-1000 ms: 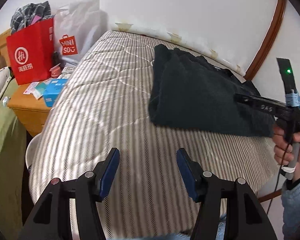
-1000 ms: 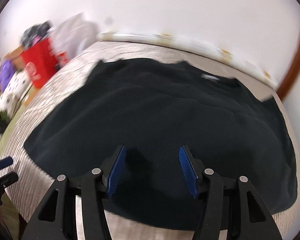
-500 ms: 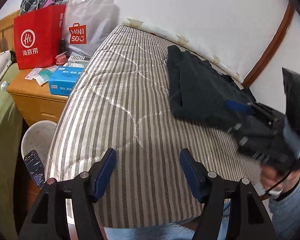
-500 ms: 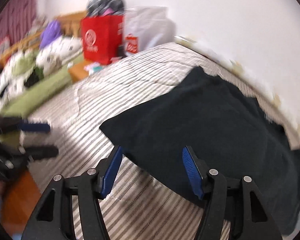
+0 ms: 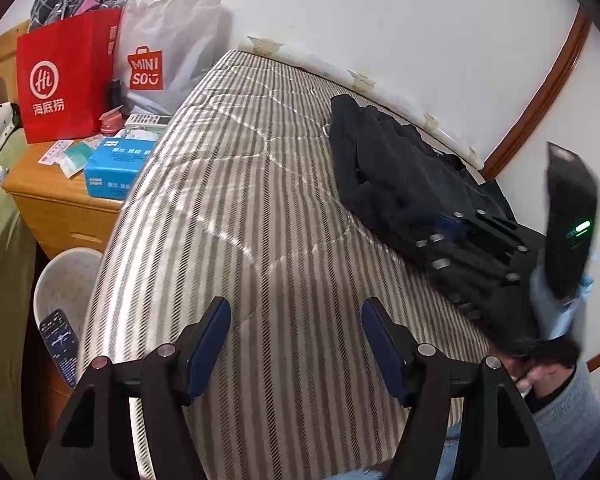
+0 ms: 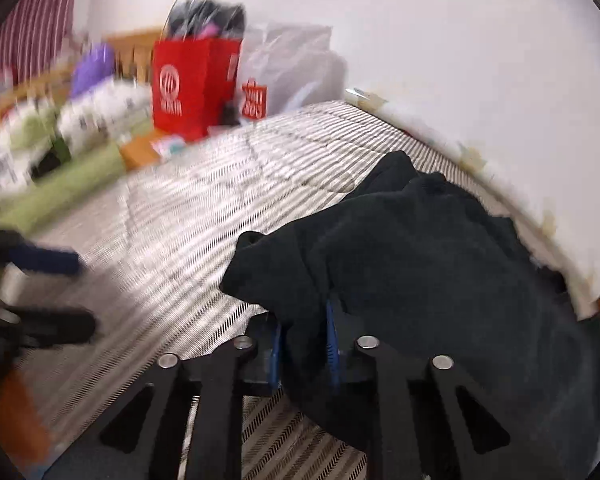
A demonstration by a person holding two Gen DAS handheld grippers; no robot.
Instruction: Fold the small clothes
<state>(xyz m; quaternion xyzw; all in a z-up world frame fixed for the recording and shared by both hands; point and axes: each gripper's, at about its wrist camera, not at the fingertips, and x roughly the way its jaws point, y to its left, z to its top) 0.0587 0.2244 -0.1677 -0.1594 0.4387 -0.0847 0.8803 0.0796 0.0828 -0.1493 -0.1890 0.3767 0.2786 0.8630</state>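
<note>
The black garment (image 6: 440, 280) lies bunched on the striped bed (image 5: 236, 208), on the side nearest the white wall and well away from the red paper bag (image 5: 66, 84) that stands beyond the bed's far corner. From the right wrist view, the right claw (image 6: 304, 344) is closing, its two blue pads (image 6: 331, 344) already pressing a fold of the garment's near edge between them; the cloth rises out of the pinch and humps up ahead of the claw, while a loose corner of it sticks out to the left over the bed's stripes. The rest of the garment spreads away from the claw toward the wall. In the left wrist view, the same claw shows at the garment's near end, with a person's hand (image 5: 540, 372) in a grey-blue sleeve behind it. The left claw (image 5: 296, 344) hangs over bare striped bed, well apart from the garment, which lies ahead of it and to its right. Its blue pads (image 5: 206, 348) stand wide apart with nothing between them. The red paper bag lies far ahead of this claw to the left, beside a white shopping bag (image 5: 168, 60) and above a wooden bedside cabinet (image 5: 56, 200).
</note>
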